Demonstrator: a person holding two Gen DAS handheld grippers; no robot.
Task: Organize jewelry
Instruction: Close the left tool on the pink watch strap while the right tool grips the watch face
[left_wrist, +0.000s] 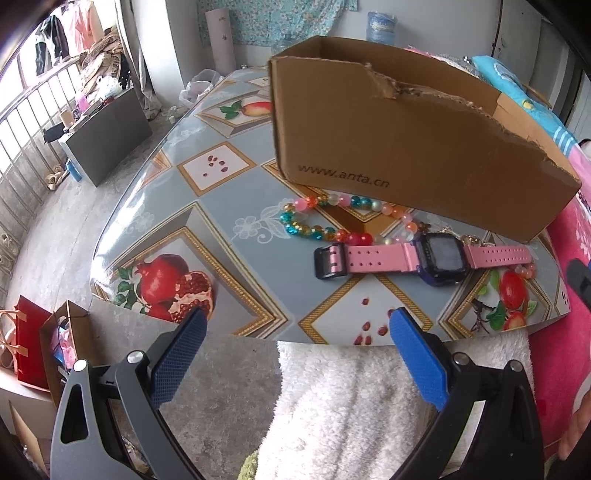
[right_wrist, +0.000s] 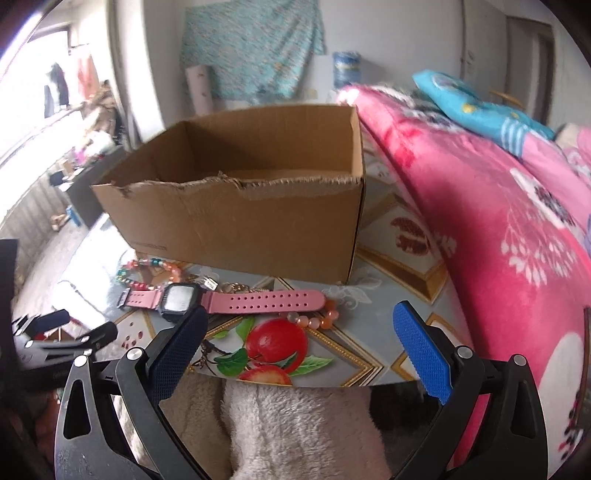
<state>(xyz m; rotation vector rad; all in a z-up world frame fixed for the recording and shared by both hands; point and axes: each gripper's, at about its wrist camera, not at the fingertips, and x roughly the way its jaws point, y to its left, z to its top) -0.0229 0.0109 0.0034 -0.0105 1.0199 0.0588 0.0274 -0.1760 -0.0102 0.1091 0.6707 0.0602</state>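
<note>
Both grippers hang back off the table edge, the left gripper (left_wrist: 297, 325) and the right gripper (right_wrist: 301, 321) spread wide and empty. The pink-strapped digital watch (left_wrist: 424, 256) lies flat just before the torn brown cardboard box (left_wrist: 406, 147), touching the multicoloured bead bracelet (left_wrist: 321, 218). I'd pinch the watch across its strap, clear of the beads, then lift it over the box's ragged low wall.
</note>
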